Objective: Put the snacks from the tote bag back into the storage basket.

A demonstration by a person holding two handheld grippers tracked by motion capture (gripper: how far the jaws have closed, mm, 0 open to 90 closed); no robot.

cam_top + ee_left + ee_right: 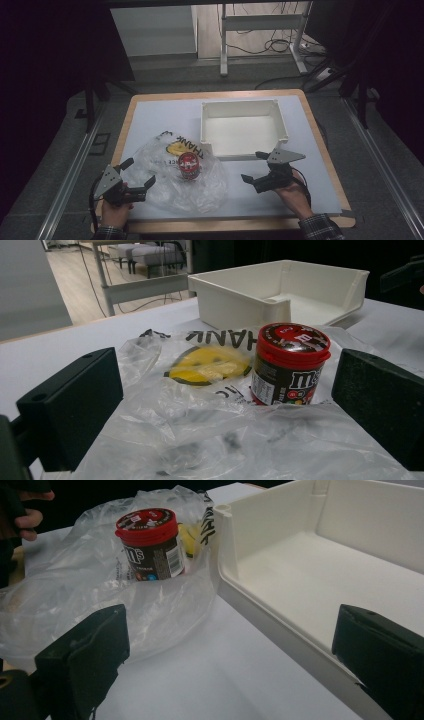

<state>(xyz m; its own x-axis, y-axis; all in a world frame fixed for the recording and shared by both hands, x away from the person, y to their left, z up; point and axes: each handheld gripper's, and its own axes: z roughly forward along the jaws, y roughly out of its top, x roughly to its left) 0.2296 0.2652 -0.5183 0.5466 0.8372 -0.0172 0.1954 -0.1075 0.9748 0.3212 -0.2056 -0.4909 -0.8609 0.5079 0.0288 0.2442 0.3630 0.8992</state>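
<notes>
A dark candy jar with a red lid [189, 166] [290, 365] [150, 545] stands upright on a crumpled clear plastic bag [185, 187] [200, 440] [65, 600] printed with a yellow smiley and black letters. My left gripper [139, 172] [225, 410] is open at the bag's left edge, its jaws wide apart over the plastic and pointed at the jar. My right gripper [252, 166] [230, 655] is open to the right of the bag, just in front of the white bin [240, 127] [280, 290] [325, 570], with nothing between its jaws.
The empty white bin sits behind and to the right of the bag, its low front wall facing me. The table's wooden edge [215, 93] frames the pale mat. A desk frame and cables [280, 45] stand on the floor beyond. The other hand [25, 515] shows far left.
</notes>
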